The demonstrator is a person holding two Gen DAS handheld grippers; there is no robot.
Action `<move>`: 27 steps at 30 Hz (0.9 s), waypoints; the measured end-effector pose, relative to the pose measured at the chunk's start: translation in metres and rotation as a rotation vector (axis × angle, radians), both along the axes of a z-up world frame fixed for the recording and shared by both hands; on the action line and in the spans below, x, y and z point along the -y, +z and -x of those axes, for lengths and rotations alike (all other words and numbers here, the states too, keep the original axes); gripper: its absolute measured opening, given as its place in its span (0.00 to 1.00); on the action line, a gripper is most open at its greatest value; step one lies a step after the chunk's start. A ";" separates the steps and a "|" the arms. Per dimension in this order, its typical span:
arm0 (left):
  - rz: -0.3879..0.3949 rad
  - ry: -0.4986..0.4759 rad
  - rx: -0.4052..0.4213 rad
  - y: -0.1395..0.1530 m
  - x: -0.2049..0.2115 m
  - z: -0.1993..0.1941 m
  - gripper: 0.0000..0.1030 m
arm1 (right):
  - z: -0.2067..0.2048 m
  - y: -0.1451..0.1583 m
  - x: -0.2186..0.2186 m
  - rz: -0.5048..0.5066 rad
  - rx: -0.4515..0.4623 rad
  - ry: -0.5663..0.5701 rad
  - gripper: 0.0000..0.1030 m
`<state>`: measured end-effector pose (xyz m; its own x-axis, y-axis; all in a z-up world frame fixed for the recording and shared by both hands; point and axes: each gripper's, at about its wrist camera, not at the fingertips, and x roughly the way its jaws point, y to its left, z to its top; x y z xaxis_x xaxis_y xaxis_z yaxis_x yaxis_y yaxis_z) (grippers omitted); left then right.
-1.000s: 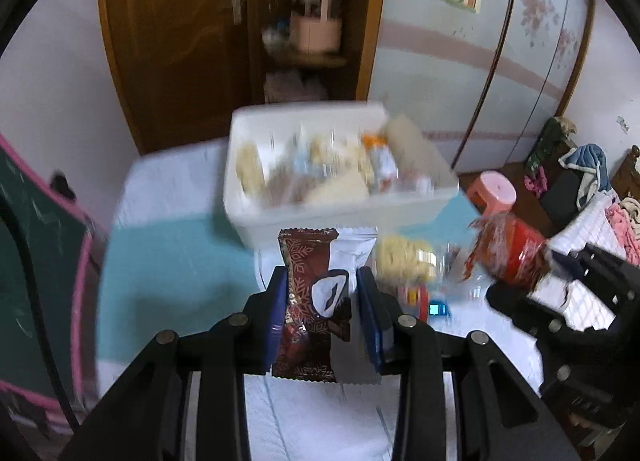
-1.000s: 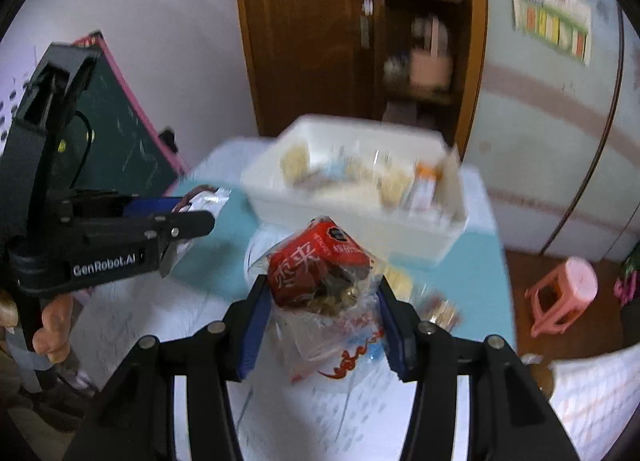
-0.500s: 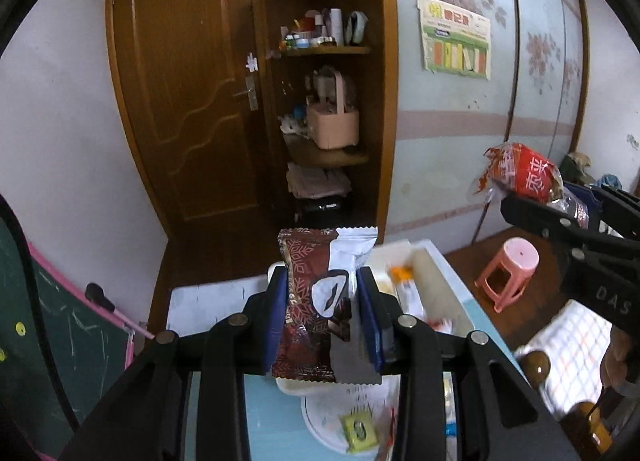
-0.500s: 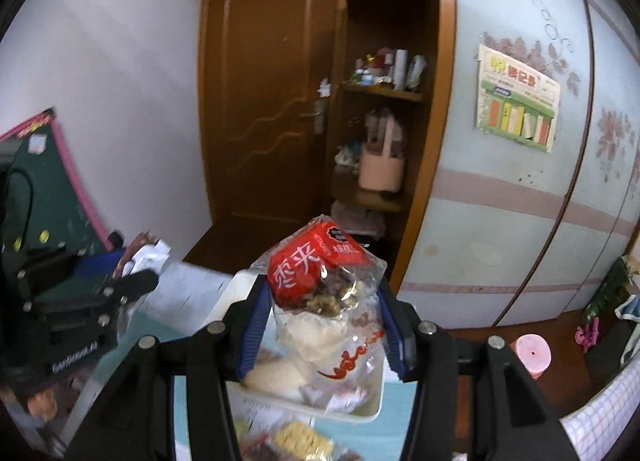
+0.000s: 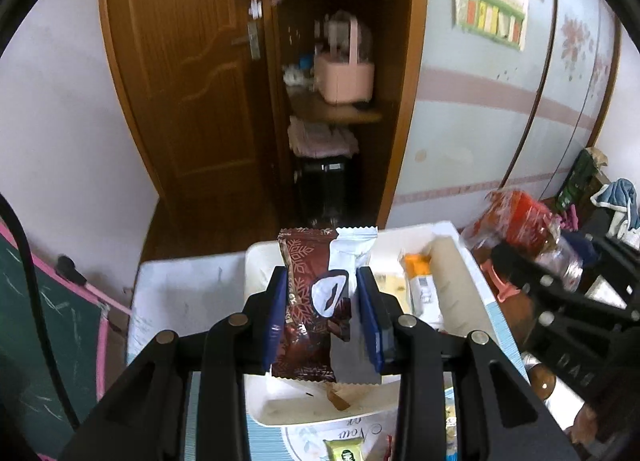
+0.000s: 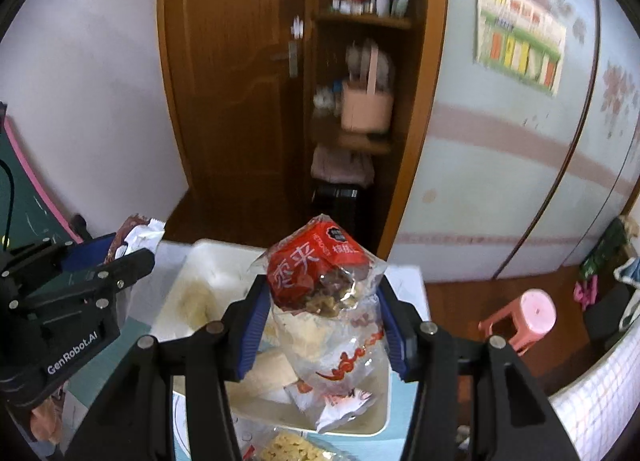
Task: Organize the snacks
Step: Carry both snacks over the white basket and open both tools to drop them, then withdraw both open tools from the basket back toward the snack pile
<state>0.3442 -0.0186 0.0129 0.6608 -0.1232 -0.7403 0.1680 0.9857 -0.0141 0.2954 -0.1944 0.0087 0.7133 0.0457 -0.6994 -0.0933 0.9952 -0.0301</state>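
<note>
Two claws above white bin [image 5: 260, 261], left claw [image 5: 322, 315] pinching brown-white wrapper [image 5: 316, 301], right claw [image 6: 320, 325] clamping red-topped snack bag [image 6: 324, 293]

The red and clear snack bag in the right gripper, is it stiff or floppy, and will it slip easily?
Probably floppy: the bag bulges above the right gripper and its lower end hangs crumpled below the fingers. The film looks glossy, so it may slide if the grip loosens. It seems light for its size, with loose pieces inside that could crush.

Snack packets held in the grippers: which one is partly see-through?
The red-topped bag in the right gripper; the left gripper holds an opaque brown-and-white packet.
</note>
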 end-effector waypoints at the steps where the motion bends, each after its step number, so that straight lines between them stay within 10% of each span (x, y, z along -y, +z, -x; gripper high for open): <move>1: 0.006 0.000 -0.019 -0.009 0.001 -0.005 0.34 | -0.004 -0.011 0.000 -0.004 -0.032 0.001 0.53; 7: 0.043 0.043 -0.052 -0.048 -0.003 -0.013 0.91 | -0.011 -0.057 0.000 0.006 -0.133 -0.010 0.62; 27: 0.081 0.067 -0.024 -0.058 -0.015 0.007 0.92 | 0.006 -0.071 0.001 -0.036 -0.181 0.004 0.64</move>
<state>0.3374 -0.0037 -0.0450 0.6515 -0.1389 -0.7458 0.0999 0.9902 -0.0972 0.2894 -0.1958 -0.0627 0.5753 0.0759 -0.8144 -0.0983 0.9949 0.0233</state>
